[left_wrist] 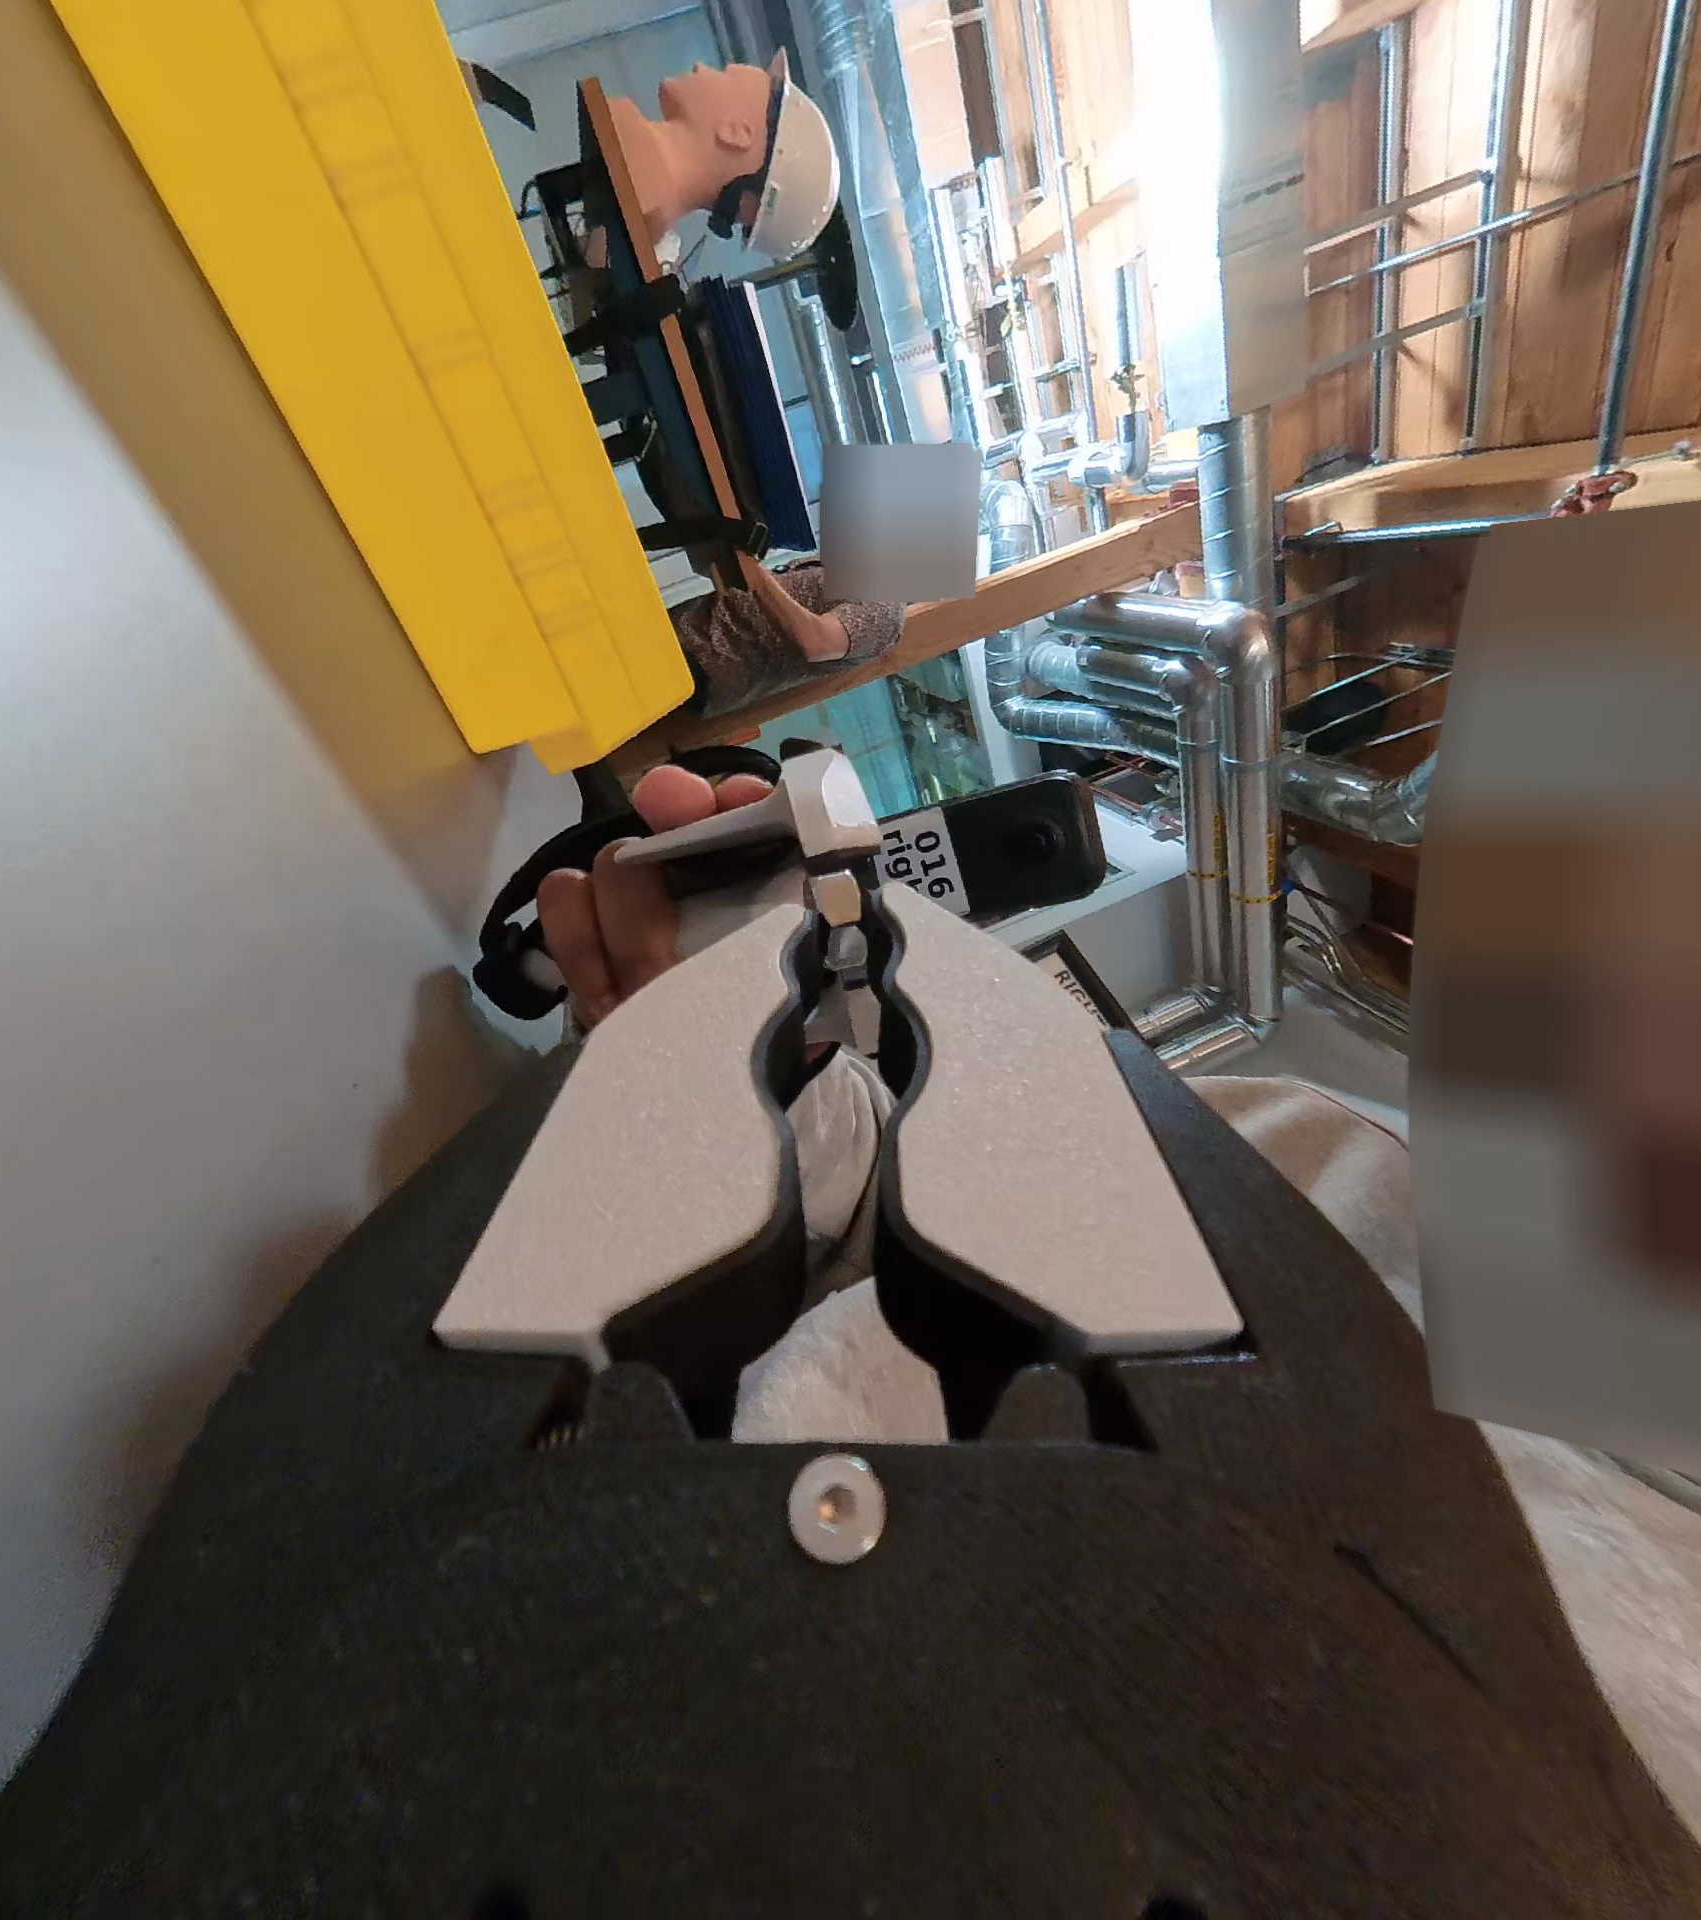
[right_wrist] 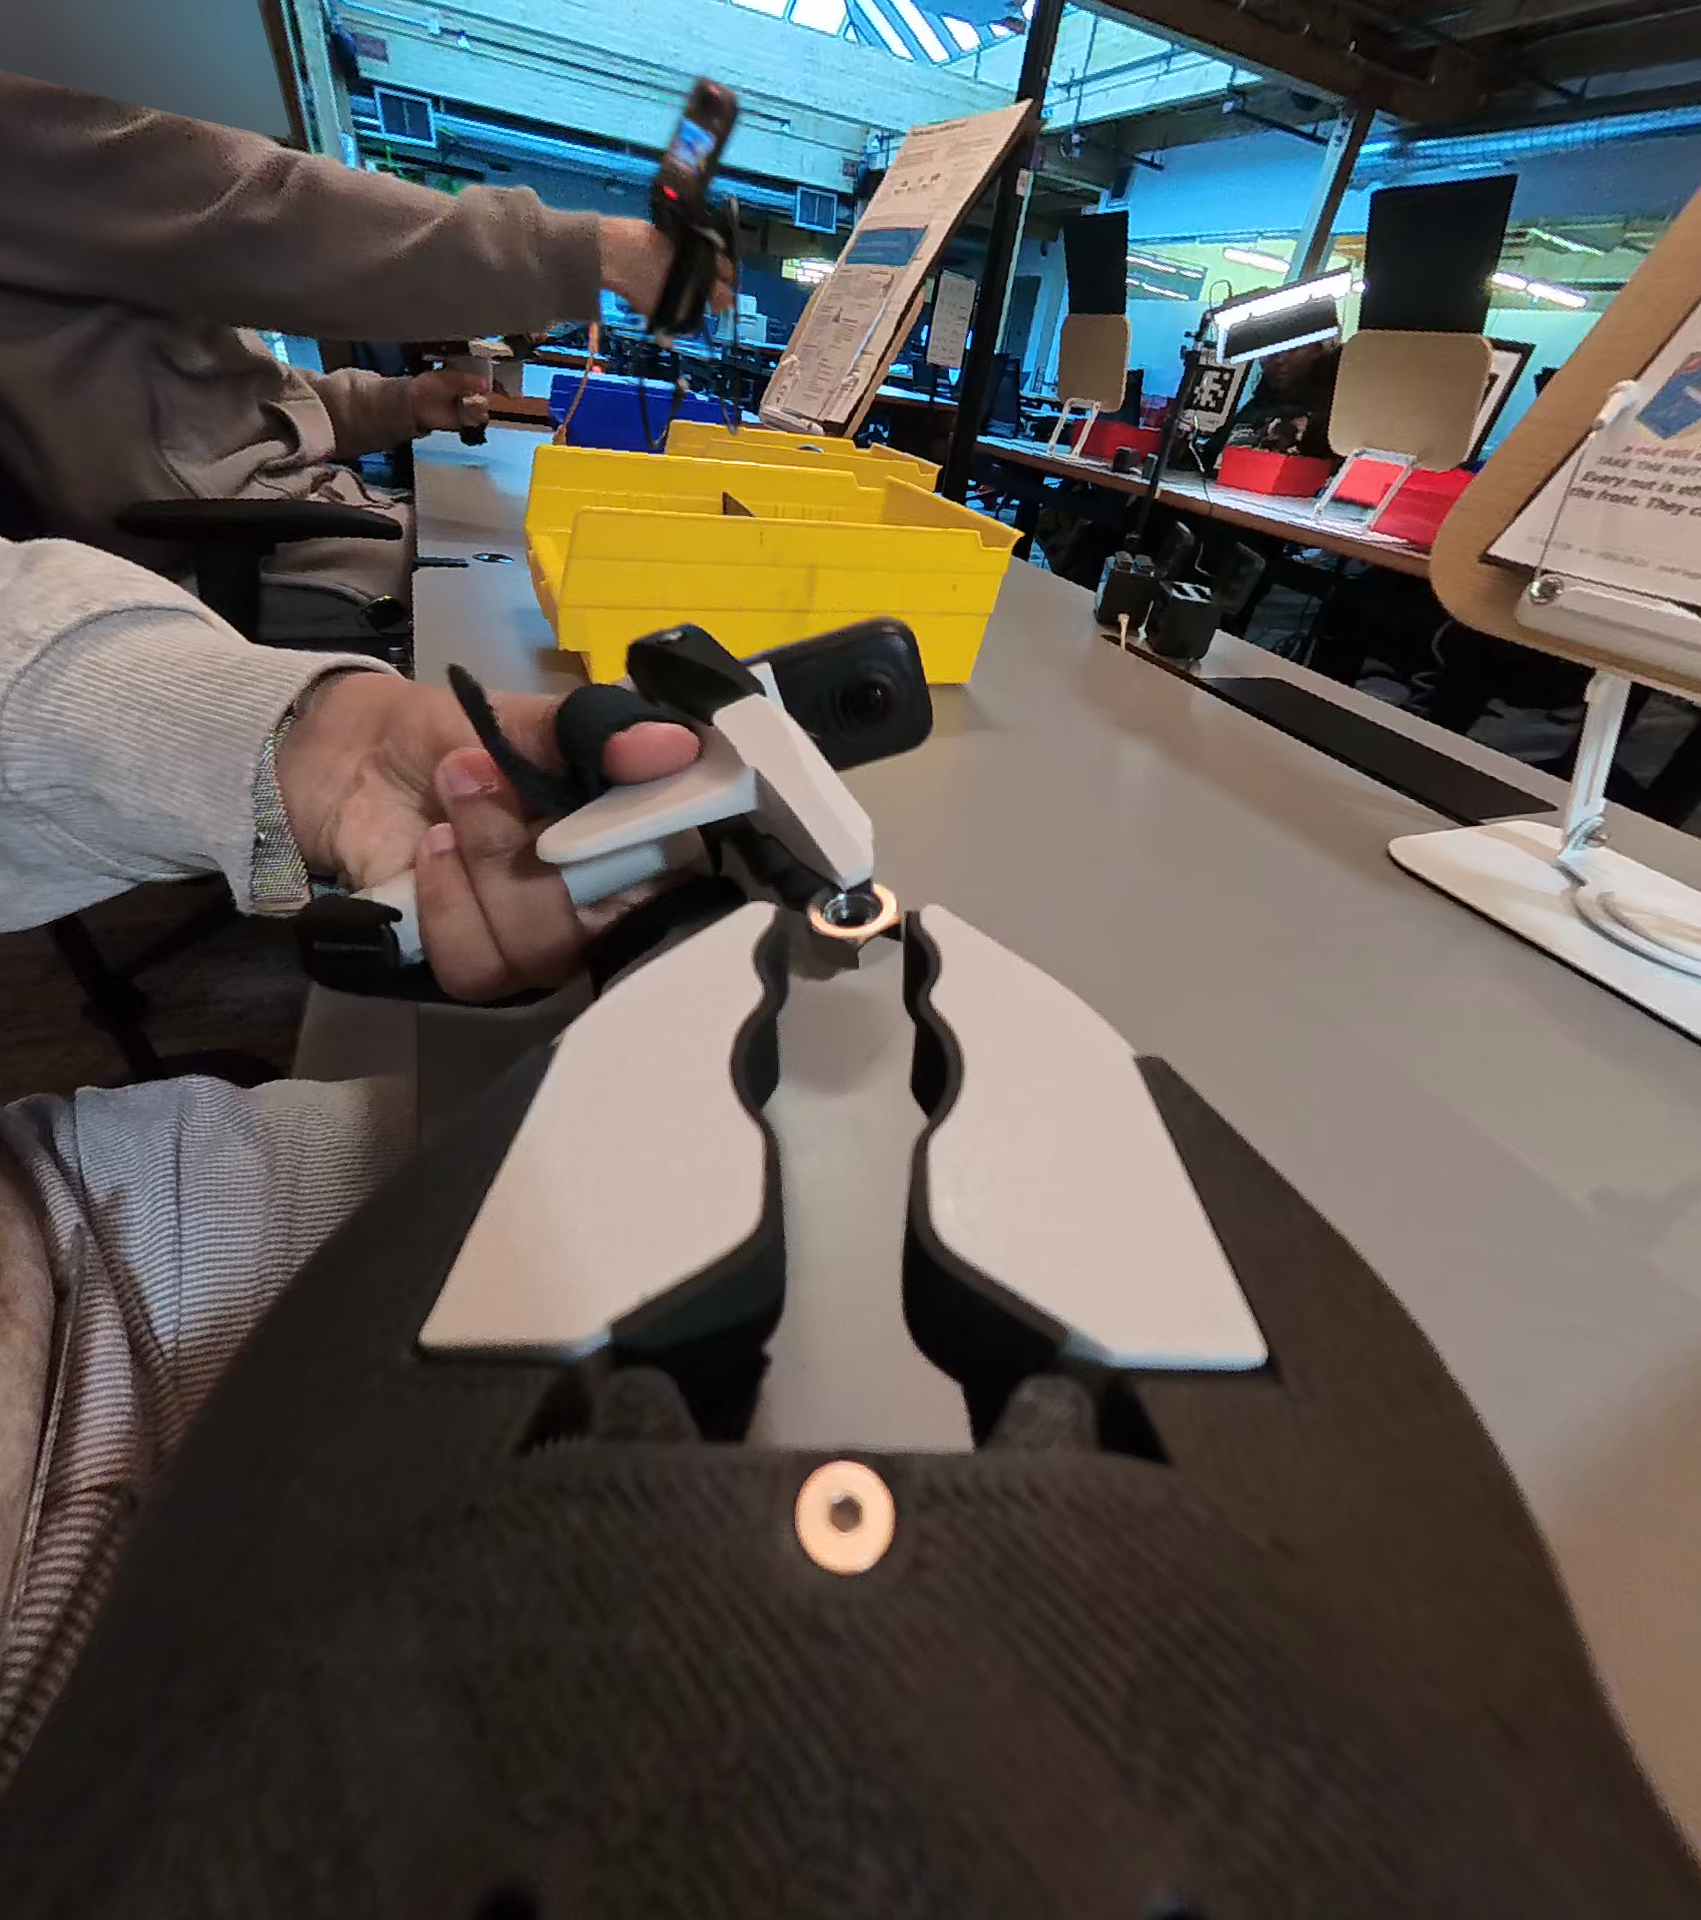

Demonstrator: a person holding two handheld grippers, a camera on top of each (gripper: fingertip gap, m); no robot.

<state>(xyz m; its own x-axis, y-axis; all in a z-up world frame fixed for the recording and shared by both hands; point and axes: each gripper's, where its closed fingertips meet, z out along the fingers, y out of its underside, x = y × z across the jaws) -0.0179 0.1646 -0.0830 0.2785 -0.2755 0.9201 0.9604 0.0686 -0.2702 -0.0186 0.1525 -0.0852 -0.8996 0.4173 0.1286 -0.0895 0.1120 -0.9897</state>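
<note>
Left claw [left_wrist: 841, 916] is clenched on a small bolt [left_wrist: 843, 896], held above the surface [right_wrist: 1189, 935]. Its nut [right_wrist: 853, 914] is presented end-on between the right claw [right_wrist: 851, 940] tips; a firm grip there cannot be told.

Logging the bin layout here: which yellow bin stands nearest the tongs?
The front yellow bin, its long side wall facing the camera; the other yellow bins stand behind it, nearer the blue bin.
</note>
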